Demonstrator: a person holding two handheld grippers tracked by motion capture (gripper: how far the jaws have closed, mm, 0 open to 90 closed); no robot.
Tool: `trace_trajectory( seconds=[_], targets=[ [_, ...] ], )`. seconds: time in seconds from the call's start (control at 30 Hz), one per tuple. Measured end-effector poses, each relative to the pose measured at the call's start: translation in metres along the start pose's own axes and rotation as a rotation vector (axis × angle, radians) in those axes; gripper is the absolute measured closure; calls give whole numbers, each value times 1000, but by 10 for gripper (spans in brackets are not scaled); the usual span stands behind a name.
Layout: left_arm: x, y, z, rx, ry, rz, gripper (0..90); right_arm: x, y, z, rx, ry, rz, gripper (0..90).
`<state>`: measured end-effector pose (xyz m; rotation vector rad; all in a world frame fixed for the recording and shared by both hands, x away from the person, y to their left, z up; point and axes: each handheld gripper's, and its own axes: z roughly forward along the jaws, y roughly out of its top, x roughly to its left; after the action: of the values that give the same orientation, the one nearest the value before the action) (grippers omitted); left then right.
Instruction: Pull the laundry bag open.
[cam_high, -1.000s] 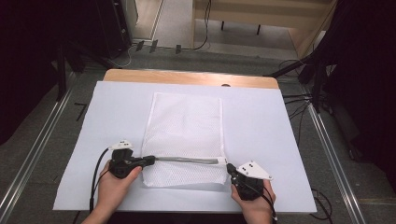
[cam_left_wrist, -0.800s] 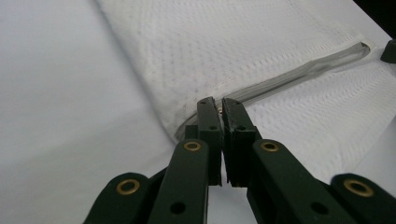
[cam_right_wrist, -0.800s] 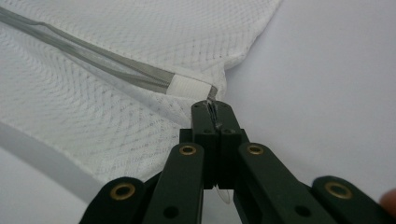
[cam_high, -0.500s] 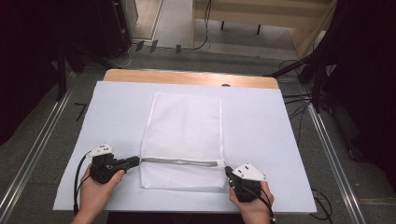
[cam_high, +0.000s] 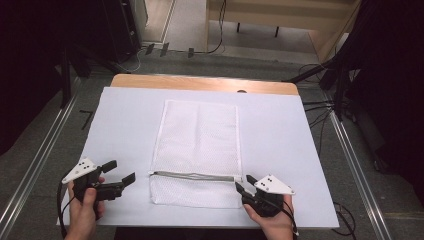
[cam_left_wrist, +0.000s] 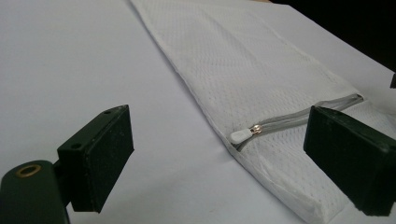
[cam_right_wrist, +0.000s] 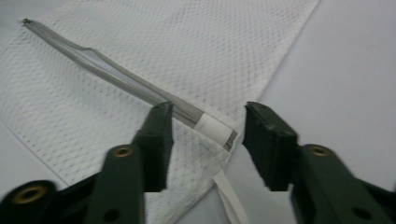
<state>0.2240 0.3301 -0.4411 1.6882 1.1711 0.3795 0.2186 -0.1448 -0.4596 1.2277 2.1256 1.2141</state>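
A white mesh laundry bag (cam_high: 197, 135) lies flat on the white sheet, its grey zipper (cam_high: 195, 175) running across near the front end. My left gripper (cam_high: 120, 171) stands open to the left of the bag, apart from it. In the left gripper view the white zipper pull (cam_left_wrist: 242, 135) lies at the bag's (cam_left_wrist: 252, 70) edge, between and beyond the wide-open jaws. My right gripper (cam_high: 244, 183) is at the bag's front right corner. In the right gripper view its fingers (cam_right_wrist: 159, 135) stand open on either side of the zipper's end tab (cam_right_wrist: 212, 127).
The white sheet (cam_high: 125, 125) covers most of the wooden table (cam_high: 200, 82), whose bare edge shows at the back. Metal rails (cam_high: 35, 160) run along both sides, with cables on the floor to the right. A person's hands hold both grippers at the front edge.
My left gripper has let go at the zipper's left end, drawn back to the left and opened wide. The right gripper has stayed at the bag's right corner.
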Motion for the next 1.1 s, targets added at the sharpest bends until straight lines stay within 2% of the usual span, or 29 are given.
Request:
trace_trajectory(
  seconds=[0.1,0.2,0.27,0.33,0.37,0.43,0.47,0.6,0.7,0.9,1.1],
  targets=[
    [7,-2,-5,-13,21,-6,78,-8,2,-4,-16,-11,16,302],
    [13,-3,-9,-15,87,8,69,-17,2,-7,-14,-42,24,139],
    [16,-3,-10,-28,85,15,60,-25,2,-11,-15,-54,35,128],
    [17,-3,-11,-36,66,23,0,-34,1,-15,-21,-56,58,90],
    [17,-3,-11,-36,64,29,0,-37,2,-16,-26,-57,63,74],
    [17,-3,-12,-37,85,39,0,-44,2,-20,-36,-62,76,34],
    [17,-2,-12,-38,80,45,0,-47,2,-22,-40,-65,86,18],
    [19,-2,-15,-44,82,51,0,-61,0,-29,-50,-87,107,0],
    [24,-1,-17,-54,82,45,0,-72,-2,-34,-49,-123,127,0],
    [32,-2,-21,-65,87,28,0,-91,-8,-41,-52,-158,153,0],
    [35,-2,-23,-68,90,43,0,-108,-14,-46,-62,-187,173,0]
  ],
)
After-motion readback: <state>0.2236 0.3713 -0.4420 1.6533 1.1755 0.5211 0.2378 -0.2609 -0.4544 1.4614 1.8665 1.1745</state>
